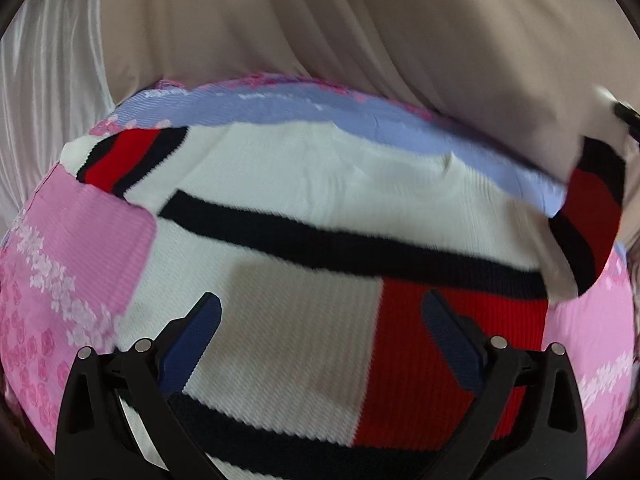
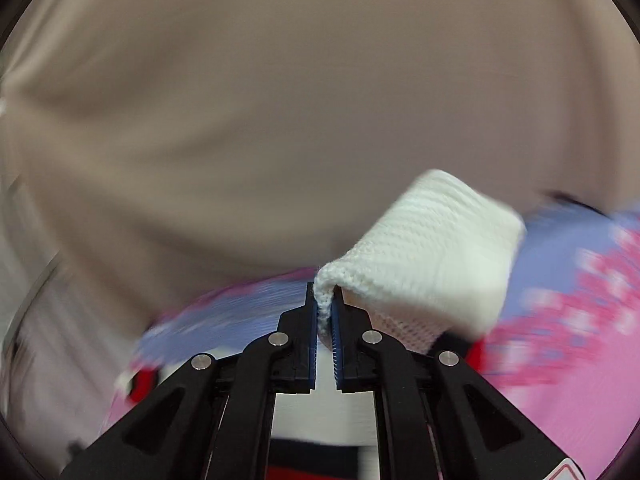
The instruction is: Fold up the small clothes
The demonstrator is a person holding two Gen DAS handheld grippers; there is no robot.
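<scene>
A small knit sweater point(image 1: 304, 184), white with navy stripes and red blocks, lies spread on a pink and blue floral cloth point(image 1: 52, 264). My left gripper point(image 1: 322, 312) is open just above the sweater's lower part, over the white and red panels, holding nothing. My right gripper point(image 2: 325, 304) is shut on a white knit edge of the sweater point(image 2: 424, 240) and holds it lifted above the cloth; the lifted piece folds back to the right. The right sleeve point(image 1: 592, 208) with red and navy bands appears raised at the right of the left wrist view.
Beige curtain point(image 1: 320, 20) hangs behind the work surface and fills most of the right wrist view point(image 2: 280, 100). A pale shiny fabric point(image 1: 48, 100) sits at the far left. The floral cloth point(image 2: 568, 312) extends under and right of the right gripper.
</scene>
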